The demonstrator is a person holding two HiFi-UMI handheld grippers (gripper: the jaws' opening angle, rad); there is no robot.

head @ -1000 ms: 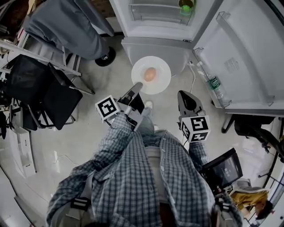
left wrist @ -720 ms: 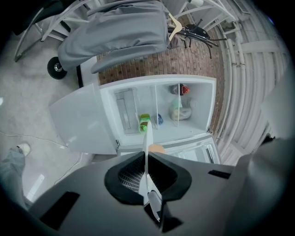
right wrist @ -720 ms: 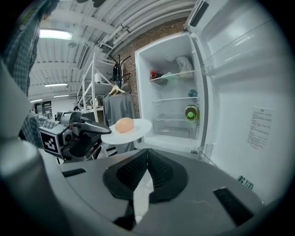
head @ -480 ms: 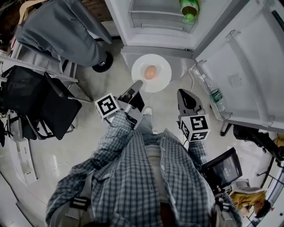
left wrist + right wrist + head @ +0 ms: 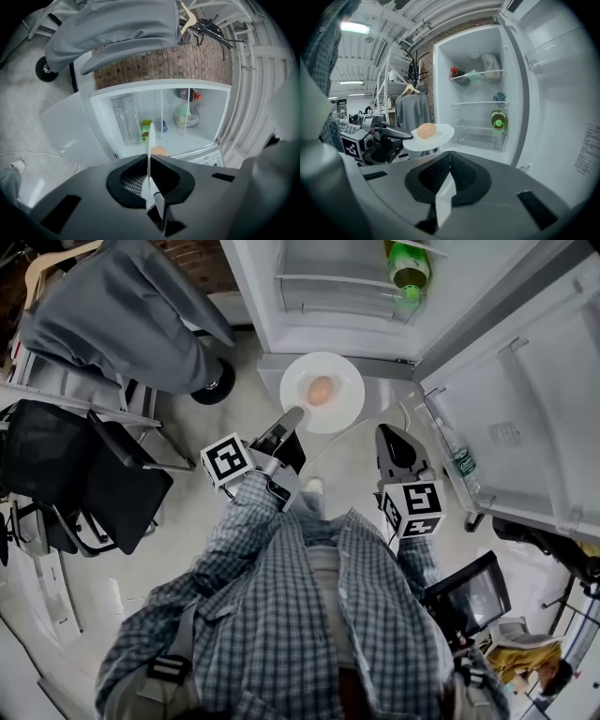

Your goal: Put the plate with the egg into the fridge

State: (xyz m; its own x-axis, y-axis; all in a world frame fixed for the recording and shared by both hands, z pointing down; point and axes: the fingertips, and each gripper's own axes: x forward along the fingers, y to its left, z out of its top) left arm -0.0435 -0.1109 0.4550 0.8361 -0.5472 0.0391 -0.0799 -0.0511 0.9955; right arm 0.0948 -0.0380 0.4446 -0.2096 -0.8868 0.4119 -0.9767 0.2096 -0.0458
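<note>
A white plate [image 5: 339,399] with a brown egg [image 5: 320,389] on it hangs level over the floor, just in front of the open fridge [image 5: 328,292]. My left gripper [image 5: 291,416] is shut on the plate's near rim. In the left gripper view the plate [image 5: 150,140] shows edge-on between the jaws, with the egg [image 5: 160,151] just behind. My right gripper [image 5: 388,435] is shut and empty, to the right of the plate. In the right gripper view the plate [image 5: 440,135] and egg [image 5: 426,130] float before the fridge shelves, held by my left gripper [image 5: 408,136].
A green bottle [image 5: 409,268] lies on a fridge shelf. The fridge door [image 5: 525,418] stands open at right, a bottle [image 5: 461,465] in its lower rack. A grey garment [image 5: 131,310] hangs at upper left above black chairs [image 5: 84,474]. A dark screen [image 5: 469,596] sits at lower right.
The person has stepped closer to the fridge. Both grippers and the plate with the egg have moved forward toward its open compartment. The grip has stayed the same.
</note>
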